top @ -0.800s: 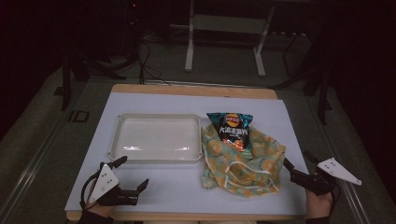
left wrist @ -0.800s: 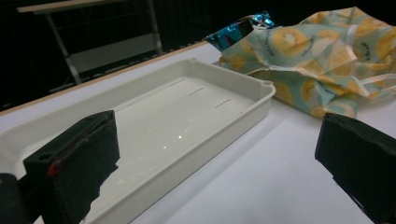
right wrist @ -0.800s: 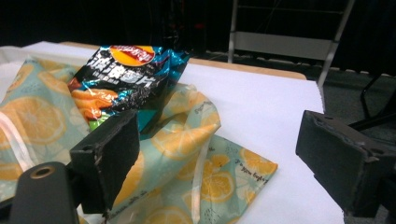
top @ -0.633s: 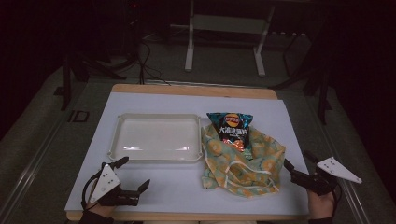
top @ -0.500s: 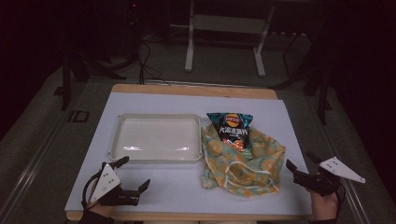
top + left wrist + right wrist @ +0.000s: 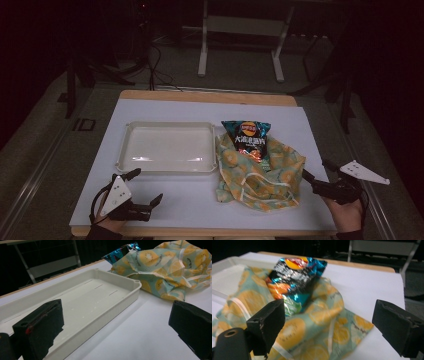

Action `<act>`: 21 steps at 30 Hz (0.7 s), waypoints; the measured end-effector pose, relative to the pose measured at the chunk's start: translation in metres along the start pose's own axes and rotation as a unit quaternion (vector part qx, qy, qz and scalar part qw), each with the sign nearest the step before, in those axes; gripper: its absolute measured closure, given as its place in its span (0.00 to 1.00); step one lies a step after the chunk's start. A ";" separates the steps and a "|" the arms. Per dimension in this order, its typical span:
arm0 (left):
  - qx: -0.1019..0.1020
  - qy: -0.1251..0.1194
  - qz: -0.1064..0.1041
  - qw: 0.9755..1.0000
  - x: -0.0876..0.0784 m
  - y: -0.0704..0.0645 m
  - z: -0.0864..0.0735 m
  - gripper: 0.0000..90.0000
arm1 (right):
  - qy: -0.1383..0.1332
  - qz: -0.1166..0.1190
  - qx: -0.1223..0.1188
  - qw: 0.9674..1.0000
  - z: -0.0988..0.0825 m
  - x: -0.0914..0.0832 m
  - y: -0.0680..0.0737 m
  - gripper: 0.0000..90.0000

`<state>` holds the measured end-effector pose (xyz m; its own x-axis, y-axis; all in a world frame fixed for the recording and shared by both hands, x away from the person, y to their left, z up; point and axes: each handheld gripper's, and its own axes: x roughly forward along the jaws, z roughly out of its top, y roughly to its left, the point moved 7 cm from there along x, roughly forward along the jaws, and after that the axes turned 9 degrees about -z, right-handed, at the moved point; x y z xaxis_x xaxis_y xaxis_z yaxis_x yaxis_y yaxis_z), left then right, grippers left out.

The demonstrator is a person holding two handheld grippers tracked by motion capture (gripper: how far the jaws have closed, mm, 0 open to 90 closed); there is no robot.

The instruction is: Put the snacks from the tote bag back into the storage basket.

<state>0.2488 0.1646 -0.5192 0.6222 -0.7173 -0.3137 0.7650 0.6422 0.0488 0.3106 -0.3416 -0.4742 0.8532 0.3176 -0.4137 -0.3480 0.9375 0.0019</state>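
Note:
A blue chip bag (image 6: 247,136) (image 6: 294,277) (image 6: 120,251) lies on a crumpled fruit-print cloth bag (image 6: 260,172) (image 6: 312,325) (image 6: 170,267) at the table's right middle. A cream tray (image 6: 131,159) (image 6: 130,290) sits to its left with nothing in it. My left gripper (image 6: 146,187) (image 6: 117,325) rests near the front left edge, just in front of the tray, open with nothing between its fingers. My right gripper (image 6: 316,170) (image 6: 332,325) hovers at the front right, open, its jaws just right of the cloth bag's edge and pointing at it.
A white sheet (image 6: 305,125) covers the table, with a wooden edge (image 6: 210,95) at the back. Beyond stand a metal frame (image 6: 240,30) and cables on the dark floor. Bare sheet lies in front of the tray and behind the chip bag.
My right gripper has drifted slightly rightward and toward the front edge. The left gripper stays in place. The cloth bag, chip bag and tray have not moved.

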 end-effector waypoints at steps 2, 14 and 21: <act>-0.001 -0.001 -0.001 1.000 0.000 0.000 0.000 0.00 | 0.005 0.009 -0.011 1.000 0.004 0.000 0.003 0.12; -0.004 0.000 -0.003 1.000 0.002 0.000 0.000 0.00 | -0.019 0.011 -0.060 0.998 0.036 0.008 0.019 0.12; -0.004 -0.002 -0.004 1.000 0.002 0.000 0.000 0.00 | -0.036 0.022 -0.069 0.997 0.064 0.018 0.026 0.12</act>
<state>0.2498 0.1632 -0.5193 0.6173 -0.7230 -0.3101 0.7682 0.6389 0.0398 0.3417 -0.3023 -0.4231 0.8594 0.3723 -0.3504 -0.4320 0.8954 -0.1081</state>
